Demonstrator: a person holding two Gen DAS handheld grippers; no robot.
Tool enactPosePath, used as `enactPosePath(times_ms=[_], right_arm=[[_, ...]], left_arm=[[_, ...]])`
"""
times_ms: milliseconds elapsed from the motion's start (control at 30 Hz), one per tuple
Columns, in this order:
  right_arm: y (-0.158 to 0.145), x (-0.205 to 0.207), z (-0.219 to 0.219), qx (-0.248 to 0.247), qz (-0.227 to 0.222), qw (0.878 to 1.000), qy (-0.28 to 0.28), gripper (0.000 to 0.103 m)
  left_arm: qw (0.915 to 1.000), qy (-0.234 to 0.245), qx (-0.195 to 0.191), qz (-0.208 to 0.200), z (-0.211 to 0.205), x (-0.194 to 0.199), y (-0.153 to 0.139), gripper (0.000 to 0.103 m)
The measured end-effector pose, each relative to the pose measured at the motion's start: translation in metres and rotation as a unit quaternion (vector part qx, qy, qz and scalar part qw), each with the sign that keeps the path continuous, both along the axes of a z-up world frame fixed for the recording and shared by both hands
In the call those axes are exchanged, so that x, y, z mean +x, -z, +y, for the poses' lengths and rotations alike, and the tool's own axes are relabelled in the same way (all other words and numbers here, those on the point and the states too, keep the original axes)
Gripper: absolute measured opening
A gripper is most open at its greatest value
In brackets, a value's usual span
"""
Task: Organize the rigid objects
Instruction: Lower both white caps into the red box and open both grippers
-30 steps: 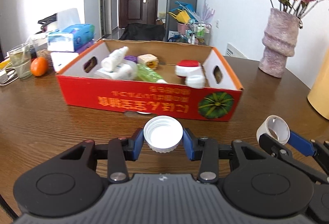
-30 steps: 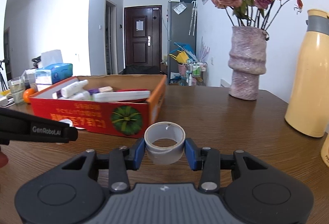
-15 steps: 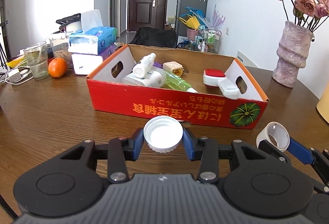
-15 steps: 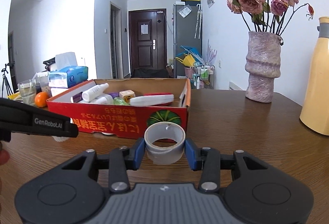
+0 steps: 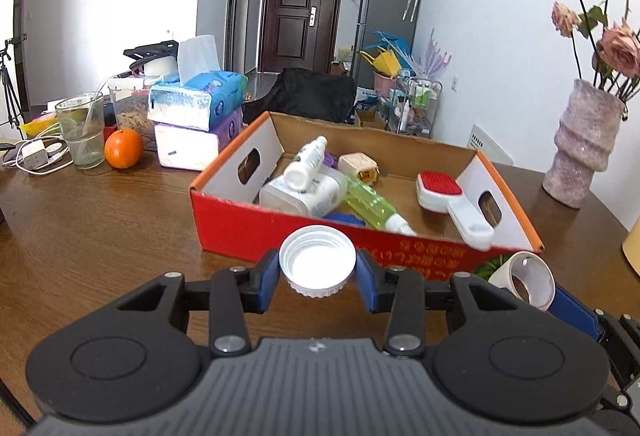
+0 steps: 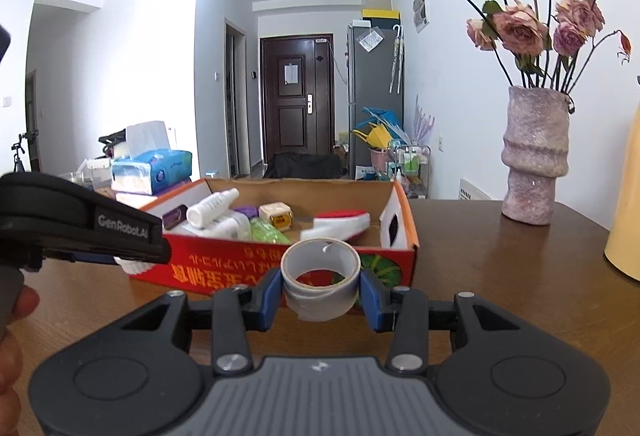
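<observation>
L gripper grips a white cap, held above the desk just short of the red box. R gripper clamps a tape roll, also near the box front. Step: carrying both to the box. Next, prob.: lift over the near wall, release into the bare floor btwn the bottles and the brush.

One white cap, one tape roll and one red box. Inside the box: two white bottles, one green bottle, one red-and-white brush. At ten o'clock: two tissue packs, one orange, one glass. At two o'clock: one vase.
</observation>
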State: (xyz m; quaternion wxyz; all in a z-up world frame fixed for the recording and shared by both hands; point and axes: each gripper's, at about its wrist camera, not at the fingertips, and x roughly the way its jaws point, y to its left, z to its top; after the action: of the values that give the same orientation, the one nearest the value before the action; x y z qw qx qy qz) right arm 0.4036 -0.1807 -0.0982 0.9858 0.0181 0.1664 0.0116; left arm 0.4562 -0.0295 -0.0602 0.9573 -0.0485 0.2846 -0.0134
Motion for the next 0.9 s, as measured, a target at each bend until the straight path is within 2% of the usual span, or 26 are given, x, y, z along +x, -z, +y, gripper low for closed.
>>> enactPosePath(times_ms=[267,900], right_arm=[[-0.012,0.024,0.003,0.011,-0.02,1.0,0.004,0.041],[-0.015,0.096,-0.003,0.019,-0.032,0.999,0.008,0.041]], left_arm=[[1.0,-0.002,-0.001,-0.01,0.002,0.022,-0.007,0.042],[0.9997,-0.003,0.0,-0.024,-0.005,0.089,-0.01,0.042]])
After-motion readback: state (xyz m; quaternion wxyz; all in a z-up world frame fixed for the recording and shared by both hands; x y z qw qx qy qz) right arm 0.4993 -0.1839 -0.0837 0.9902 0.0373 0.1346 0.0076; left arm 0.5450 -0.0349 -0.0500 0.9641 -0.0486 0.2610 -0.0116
